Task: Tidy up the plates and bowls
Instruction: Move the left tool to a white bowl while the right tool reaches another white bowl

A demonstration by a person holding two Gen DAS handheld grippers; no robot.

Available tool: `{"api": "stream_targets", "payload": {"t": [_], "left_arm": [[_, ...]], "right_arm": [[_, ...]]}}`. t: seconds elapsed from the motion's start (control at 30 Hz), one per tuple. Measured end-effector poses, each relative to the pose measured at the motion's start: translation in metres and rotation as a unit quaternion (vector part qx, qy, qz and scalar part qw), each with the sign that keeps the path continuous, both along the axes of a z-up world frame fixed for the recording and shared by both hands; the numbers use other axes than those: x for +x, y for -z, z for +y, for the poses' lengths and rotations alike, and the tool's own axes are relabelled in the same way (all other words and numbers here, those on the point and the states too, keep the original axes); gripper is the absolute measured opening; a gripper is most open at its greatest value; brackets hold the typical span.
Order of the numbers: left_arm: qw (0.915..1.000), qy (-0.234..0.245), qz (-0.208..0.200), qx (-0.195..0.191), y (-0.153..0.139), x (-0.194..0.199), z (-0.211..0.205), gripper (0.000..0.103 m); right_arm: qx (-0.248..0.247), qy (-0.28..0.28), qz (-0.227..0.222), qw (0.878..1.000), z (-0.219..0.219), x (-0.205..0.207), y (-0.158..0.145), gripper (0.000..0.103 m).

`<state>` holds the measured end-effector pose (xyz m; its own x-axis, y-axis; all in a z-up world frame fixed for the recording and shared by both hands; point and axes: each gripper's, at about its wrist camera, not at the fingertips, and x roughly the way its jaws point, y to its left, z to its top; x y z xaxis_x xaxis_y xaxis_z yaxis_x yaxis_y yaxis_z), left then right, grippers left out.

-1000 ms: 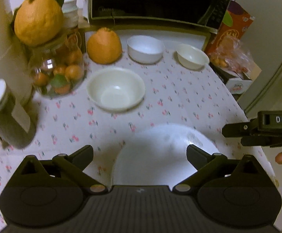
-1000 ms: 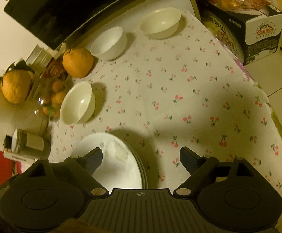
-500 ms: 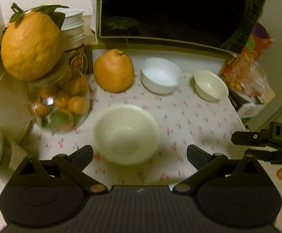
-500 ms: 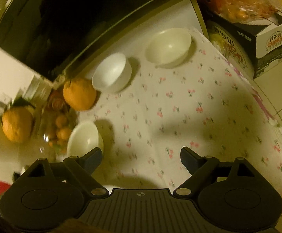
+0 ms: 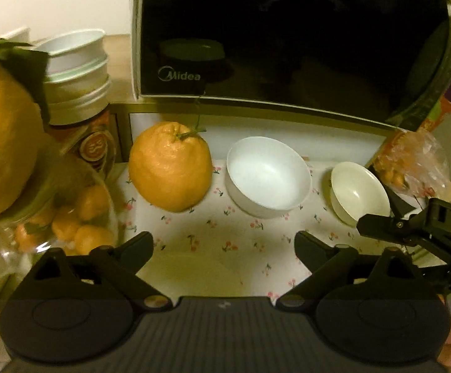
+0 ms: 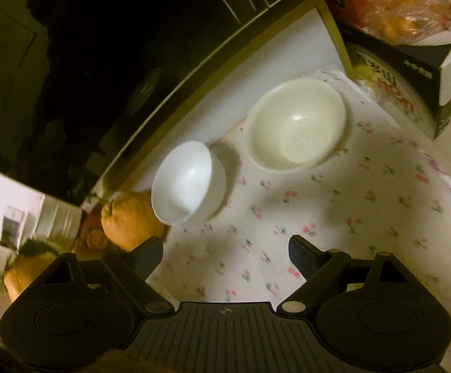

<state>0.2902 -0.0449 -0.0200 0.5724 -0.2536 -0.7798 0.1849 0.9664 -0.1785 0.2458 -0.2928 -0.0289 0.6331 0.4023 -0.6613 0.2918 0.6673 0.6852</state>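
Note:
A white bowl (image 5: pixel 269 177) and a smaller cream bowl (image 5: pixel 357 192) stand side by side on the cherry-print cloth, just in front of the microwave. My left gripper (image 5: pixel 224 242) hovers short of the white bowl. Its jaws are closing, still wide apart, with nothing between them. In the right wrist view the white bowl (image 6: pixel 185 183) lies ahead to the left and the cream bowl (image 6: pixel 297 130) ahead to the right. My right gripper (image 6: pixel 225 248) is open and empty above bare cloth. One of its fingers (image 5: pixel 381 225) shows beside the cream bowl in the left wrist view.
A black microwave (image 5: pixel 287 31) closes off the back. A large orange (image 5: pixel 169 168) sits left of the white bowl. Further left are a glass jar of small oranges (image 5: pixel 70 217) and stacked tins (image 5: pixel 76 71). A bag of fruit on a carton (image 6: pixel 412 15) stands off the table's right edge.
Both grippers have moved forward toward the microwave. The plate stack and the near cream bowl have slipped out of view below, and the two far bowls now loom close.

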Motion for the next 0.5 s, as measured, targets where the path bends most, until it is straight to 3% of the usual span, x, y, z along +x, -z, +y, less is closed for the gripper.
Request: {"api": "stream_targets", "payload": {"t": [0.33,0.5], "left_arm": [[0.9968,-0.012,0.035,-0.071,0.027,0.030,-0.013,0.075],[0.9953,-0.021,0.025,-0.091,0.036,0.035,-0.019,0.057]], "right_arm": [[0.081,0.039,0.003,0.996,-0.001,0.036,0.032,0.089],[0.123,0.046,-0.007,0.991,0.003,0.044,0.047,0.074]]}}
